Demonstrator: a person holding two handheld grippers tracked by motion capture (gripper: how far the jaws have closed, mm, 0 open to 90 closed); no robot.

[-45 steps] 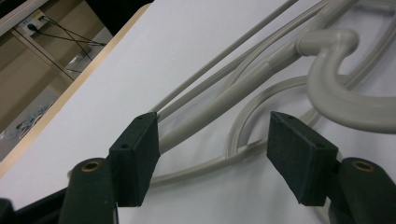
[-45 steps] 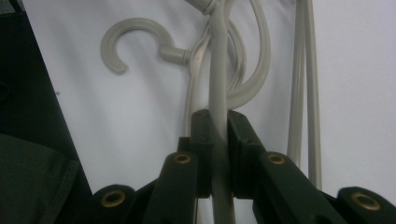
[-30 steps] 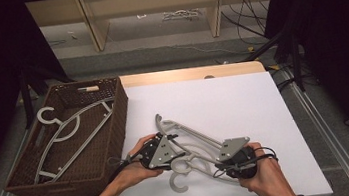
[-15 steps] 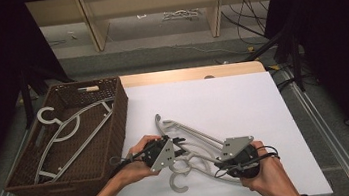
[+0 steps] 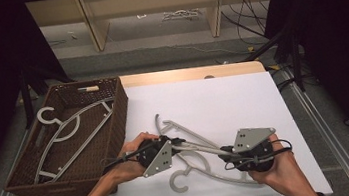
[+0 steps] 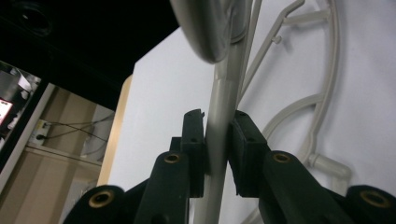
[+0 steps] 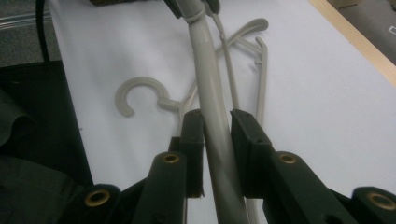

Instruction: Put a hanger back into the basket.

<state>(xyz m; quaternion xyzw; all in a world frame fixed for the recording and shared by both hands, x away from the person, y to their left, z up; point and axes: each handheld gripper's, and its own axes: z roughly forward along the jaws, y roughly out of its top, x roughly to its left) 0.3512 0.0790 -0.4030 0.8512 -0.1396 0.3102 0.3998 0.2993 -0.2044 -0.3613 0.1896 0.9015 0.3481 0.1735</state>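
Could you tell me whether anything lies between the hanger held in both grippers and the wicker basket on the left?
Nothing visible does. The hanger is clamped by the left gripper and the right gripper. Bare white table lies between it and the wicker basket. A second hanger already lies inside, and another rests beneath the held one.

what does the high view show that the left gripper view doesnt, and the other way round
The high view takes in the brown wicker basket with a grey hanger lying in it, the right gripper, and both of the person's hands. The left gripper view gives the close look: the left gripper has its two black pads pressed against the pale bar of a hanger, one on each side. Both show that held hanger, the other hanger lying under it, and the white table top.
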